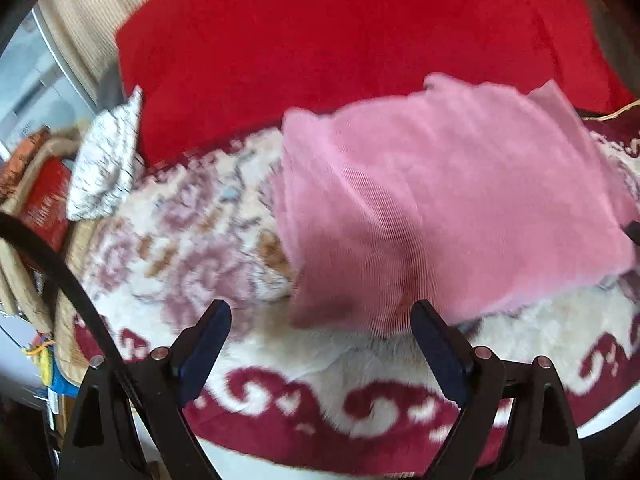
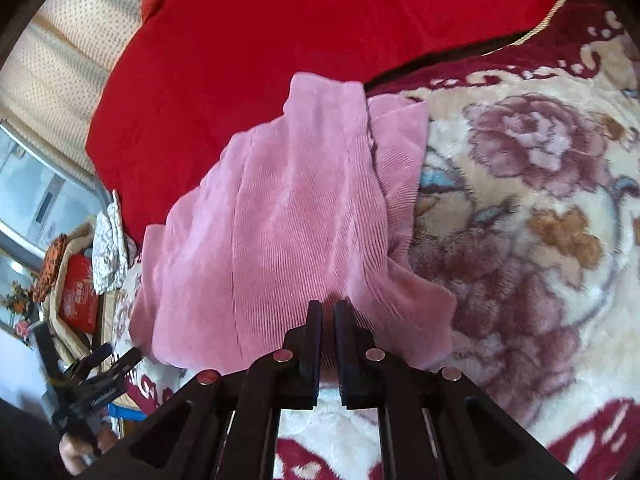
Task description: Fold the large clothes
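Note:
A pink ribbed garment (image 1: pixel 440 200) lies folded in layers on a floral fleece blanket (image 1: pixel 192 240). My left gripper (image 1: pixel 322 312) is open and empty, its fingers spread just in front of the garment's near edge. In the right wrist view the garment (image 2: pixel 280 232) stretches away from my right gripper (image 2: pixel 328 308), whose jaws are nearly together and pinch the garment's near edge. The left gripper also shows in the right wrist view (image 2: pixel 116 356), low at the left, beside the garment's left corner.
A red quilt (image 1: pixel 340 40) lies behind the garment. A patterned white cloth (image 1: pixel 106 160) sits at the left edge of the blanket. A red bag (image 2: pixel 78 296) and clutter stand past the bed's left side, by a window and curtain (image 2: pixel 60 72).

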`<action>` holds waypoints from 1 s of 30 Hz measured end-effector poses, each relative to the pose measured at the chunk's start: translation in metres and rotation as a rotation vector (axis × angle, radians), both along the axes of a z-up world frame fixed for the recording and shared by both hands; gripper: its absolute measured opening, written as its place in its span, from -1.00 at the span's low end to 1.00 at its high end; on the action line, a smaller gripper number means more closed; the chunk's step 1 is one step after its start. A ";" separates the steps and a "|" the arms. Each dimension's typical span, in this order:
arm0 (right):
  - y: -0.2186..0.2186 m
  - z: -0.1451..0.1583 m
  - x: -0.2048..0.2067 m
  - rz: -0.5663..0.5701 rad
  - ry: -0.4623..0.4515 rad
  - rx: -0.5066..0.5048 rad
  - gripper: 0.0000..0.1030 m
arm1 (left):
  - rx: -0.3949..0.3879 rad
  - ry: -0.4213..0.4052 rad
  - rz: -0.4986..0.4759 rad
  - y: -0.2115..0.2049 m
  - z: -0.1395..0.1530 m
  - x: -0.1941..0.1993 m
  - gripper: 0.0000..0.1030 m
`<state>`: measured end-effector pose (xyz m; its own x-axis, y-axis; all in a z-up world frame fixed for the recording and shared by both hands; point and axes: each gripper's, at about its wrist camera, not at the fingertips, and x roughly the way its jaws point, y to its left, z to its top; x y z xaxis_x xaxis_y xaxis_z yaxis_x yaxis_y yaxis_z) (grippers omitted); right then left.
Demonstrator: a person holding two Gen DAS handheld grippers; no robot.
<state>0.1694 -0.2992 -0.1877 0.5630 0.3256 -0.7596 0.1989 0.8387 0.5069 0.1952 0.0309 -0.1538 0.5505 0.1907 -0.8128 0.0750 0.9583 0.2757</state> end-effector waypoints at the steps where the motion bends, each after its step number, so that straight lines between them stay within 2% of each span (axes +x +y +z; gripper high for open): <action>1: 0.001 0.005 -0.001 0.002 -0.003 -0.005 -0.79 | 0.005 -0.017 0.004 0.000 0.008 -0.005 0.77; 2: 0.004 0.014 -0.003 0.011 -0.020 -0.006 -0.79 | 0.007 -0.035 0.013 0.003 0.018 -0.010 0.77; 4: 0.007 0.034 -0.014 0.039 -0.121 -0.003 -0.79 | -0.017 -0.061 0.024 0.010 0.032 -0.008 0.77; 5: 0.007 0.040 -0.020 0.042 -0.188 -0.012 -0.53 | -0.037 -0.071 0.024 0.011 0.040 -0.004 0.77; 6: 0.006 0.040 -0.022 0.038 -0.216 -0.015 -0.31 | -0.046 -0.077 0.025 0.011 0.045 0.002 0.77; 7: 0.004 0.036 -0.024 0.029 -0.233 -0.016 0.40 | -0.045 -0.081 0.034 0.009 0.048 0.013 0.77; 8: 0.003 0.032 -0.022 0.020 -0.234 -0.013 0.64 | -0.043 -0.082 0.049 0.008 0.047 0.023 0.77; 10: -0.002 0.027 -0.009 -0.001 -0.245 -0.042 0.56 | -0.075 -0.069 0.077 0.005 0.040 0.044 0.77; 12: -0.003 0.038 0.006 0.007 -0.287 -0.054 0.38 | -0.126 -0.048 0.085 0.003 0.024 0.068 0.77; 14: -0.002 0.047 0.029 0.016 -0.312 -0.103 -0.08 | -0.132 -0.054 0.090 -0.003 0.009 0.085 0.77; 15: 0.000 0.049 0.037 0.022 -0.304 -0.119 -0.25 | -0.133 -0.055 0.096 -0.006 -0.001 0.095 0.77; 16: 0.001 0.048 0.047 0.031 -0.293 -0.120 -0.30 | -0.141 -0.050 0.099 -0.010 -0.008 0.099 0.77; 20: -0.001 0.023 0.098 0.011 -0.213 -0.123 -0.30 | -0.202 -0.001 0.132 -0.012 -0.045 0.119 0.77; 22: -0.010 -0.001 0.117 -0.041 -0.119 -0.132 -0.31 | -0.213 0.034 0.152 -0.010 -0.068 0.126 0.83; 23: -0.019 -0.021 0.126 -0.068 -0.035 -0.098 -0.31 | -0.229 0.013 0.149 -0.008 -0.073 0.124 0.85; 24: -0.026 -0.033 0.129 -0.070 -0.011 -0.030 -0.32 | -0.222 -0.021 0.134 -0.008 -0.073 0.120 0.88; 25: -0.031 -0.035 0.129 -0.081 -0.030 0.012 -0.33 | -0.208 -0.025 0.118 -0.009 -0.073 0.118 0.88; 27: -0.030 -0.024 0.127 -0.087 -0.033 -0.006 -0.33 | -0.187 -0.027 0.087 -0.009 -0.064 0.115 0.87; 30: -0.021 0.000 0.114 -0.119 -0.120 -0.024 -0.26 | -0.167 -0.171 0.098 0.010 -0.036 0.094 0.87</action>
